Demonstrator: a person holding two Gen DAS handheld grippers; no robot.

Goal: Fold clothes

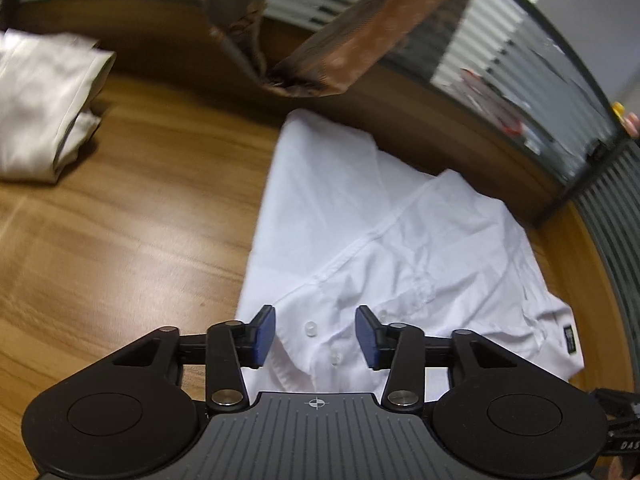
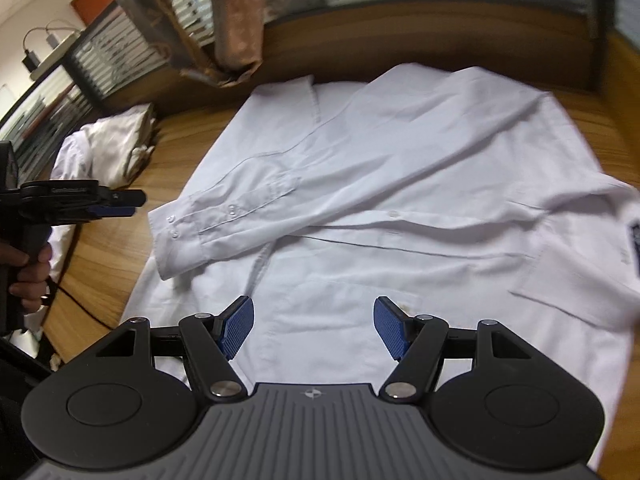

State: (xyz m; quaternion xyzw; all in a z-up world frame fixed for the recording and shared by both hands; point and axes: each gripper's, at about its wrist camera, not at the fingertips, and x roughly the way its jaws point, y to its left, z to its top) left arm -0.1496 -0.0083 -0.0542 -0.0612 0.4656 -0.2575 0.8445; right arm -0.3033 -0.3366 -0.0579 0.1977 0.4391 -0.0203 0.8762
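Note:
A white button shirt [image 2: 400, 184] lies flat on the wooden table [image 2: 100, 264], one long sleeve folded across its front. The sleeve's cuff [image 2: 188, 236] with its buttons points toward the table's left edge. My right gripper [image 2: 314, 328] hovers open over the shirt's near hem, nothing between its blue pads. My left gripper [image 1: 316, 336] is open just above the buttoned cuff [image 1: 320, 344]; its pads stand apart from the cloth. From the right wrist view the left gripper [image 2: 134, 204] shows at the far left, held by a hand [image 2: 28, 276], clear of the cuff.
A folded cream garment [image 1: 44, 108] sits at the table's far left and shows again as a pile [image 2: 120, 140]. Brown patterned cloth [image 1: 340, 52] hangs over the raised wooden partition behind the shirt. A dark cable [image 2: 80, 308] runs along the left table edge.

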